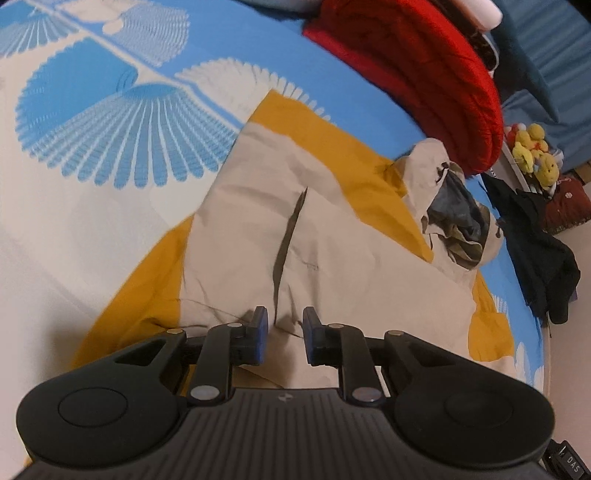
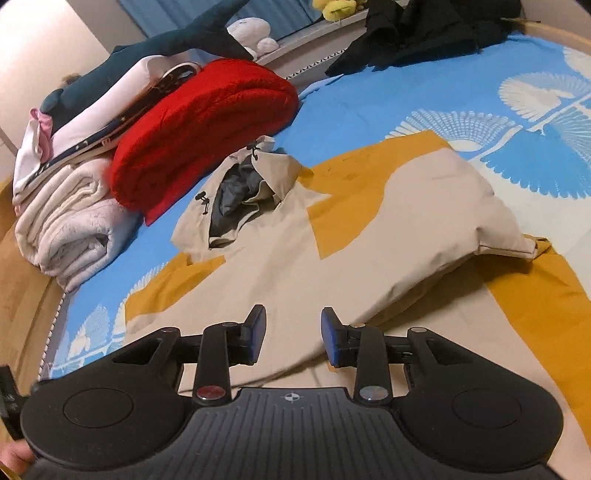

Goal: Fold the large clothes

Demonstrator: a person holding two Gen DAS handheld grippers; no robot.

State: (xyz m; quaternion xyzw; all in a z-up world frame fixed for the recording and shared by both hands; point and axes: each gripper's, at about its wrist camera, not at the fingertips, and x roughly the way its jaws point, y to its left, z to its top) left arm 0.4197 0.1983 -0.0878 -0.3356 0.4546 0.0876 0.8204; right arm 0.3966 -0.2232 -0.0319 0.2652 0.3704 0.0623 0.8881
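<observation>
A large beige and mustard-yellow hooded jacket (image 1: pixel 314 236) lies spread on the bed, hood (image 1: pixel 454 206) toward the red blanket. It also shows in the right wrist view (image 2: pixel 332 243), with a sleeve (image 2: pixel 443 210) folded across the body and the hood (image 2: pixel 240 195) at the far left. My left gripper (image 1: pixel 284 325) is open and empty just above the jacket's lower body. My right gripper (image 2: pixel 291 328) is open and empty above the jacket's lower part.
The bed has a blue and white patterned sheet (image 1: pixel 110 129). A folded red blanket (image 2: pixel 207 125) and a stack of folded white linens (image 2: pixel 70 221) sit beyond the hood. A black garment (image 2: pixel 424 33) lies at the far edge. Plush toys (image 1: pixel 532 151) sit on a ledge.
</observation>
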